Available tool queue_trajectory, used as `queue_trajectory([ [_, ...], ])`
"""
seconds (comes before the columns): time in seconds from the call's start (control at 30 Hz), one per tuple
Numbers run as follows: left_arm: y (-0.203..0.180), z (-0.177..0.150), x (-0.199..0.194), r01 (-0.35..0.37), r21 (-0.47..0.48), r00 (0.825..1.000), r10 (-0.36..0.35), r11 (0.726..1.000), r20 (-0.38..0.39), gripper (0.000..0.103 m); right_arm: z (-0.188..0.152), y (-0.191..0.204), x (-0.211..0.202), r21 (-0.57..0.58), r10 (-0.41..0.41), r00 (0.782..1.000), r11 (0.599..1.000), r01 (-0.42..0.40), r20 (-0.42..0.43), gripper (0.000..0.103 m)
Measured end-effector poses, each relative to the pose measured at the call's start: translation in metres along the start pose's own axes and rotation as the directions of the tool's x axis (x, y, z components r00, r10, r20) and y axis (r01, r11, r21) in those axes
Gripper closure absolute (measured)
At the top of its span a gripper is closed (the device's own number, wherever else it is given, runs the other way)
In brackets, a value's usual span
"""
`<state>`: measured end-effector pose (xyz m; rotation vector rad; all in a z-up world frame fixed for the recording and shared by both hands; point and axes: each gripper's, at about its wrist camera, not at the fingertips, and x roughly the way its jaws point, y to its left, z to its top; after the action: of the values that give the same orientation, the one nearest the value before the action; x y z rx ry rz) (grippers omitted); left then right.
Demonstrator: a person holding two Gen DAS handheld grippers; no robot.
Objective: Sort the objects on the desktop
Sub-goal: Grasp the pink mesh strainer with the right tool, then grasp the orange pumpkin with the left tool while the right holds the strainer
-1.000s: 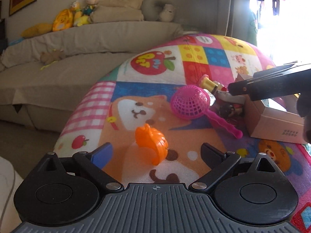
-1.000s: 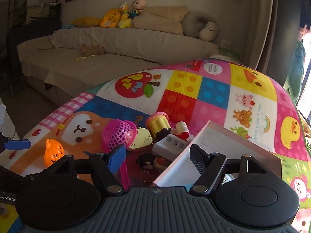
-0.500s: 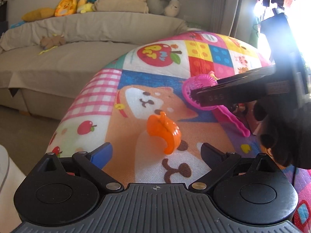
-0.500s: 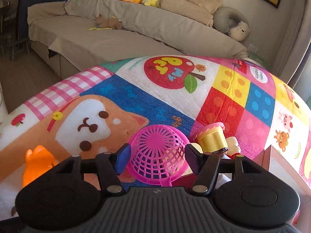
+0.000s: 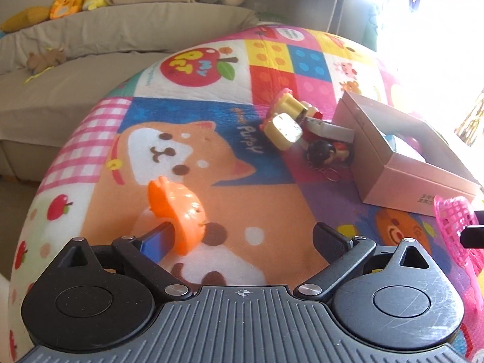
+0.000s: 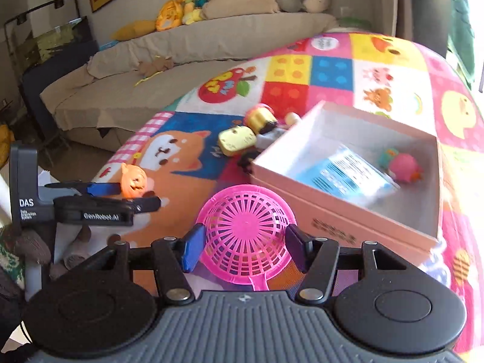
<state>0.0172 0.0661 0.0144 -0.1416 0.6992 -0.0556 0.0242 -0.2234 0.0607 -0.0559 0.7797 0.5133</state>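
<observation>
Two things changed in the last second: my right hand-held gripper has pinched the pink plastic mesh strainer off the toy pile and lifted it beside the open pink cardboard box. My left hand-held gripper, spread wide, now touches the orange plastic pumpkin toy near the desk's left edge. Room above the box looks free.

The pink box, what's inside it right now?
Inside the pink box, a blue and white packet lies on the floor, with a round pink toy and a small teal one near the far corner. The near wall hides the closest strip of floor.
</observation>
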Motion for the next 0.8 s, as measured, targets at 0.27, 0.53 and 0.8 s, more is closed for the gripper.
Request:
queue_trajectory([
  [0.27,-0.069,-0.008,-0.009,0.226,0.158,0.974,-0.224,0.961,-0.031,0.002,-0.037,-0.054,0.002,0.189,-0.118,0.993,0.976,0.111,0.027,0.025],
  [0.53,-0.06,-0.01,-0.036,-0.008,0.221,0.996,-0.011,0.975,0.084,0.002,-0.052,-0.065,-0.008,0.206,-0.189,0.977,0.964,0.165,0.101,0.003],
  [0.8,-0.006,0.009,-0.018,-0.033,-0.026,0.999,0.033,0.999,0.002,0.002,-0.064,-0.08,-0.005,0.284,-0.223,0.968,0.941,0.184,0.113,0.0],
])
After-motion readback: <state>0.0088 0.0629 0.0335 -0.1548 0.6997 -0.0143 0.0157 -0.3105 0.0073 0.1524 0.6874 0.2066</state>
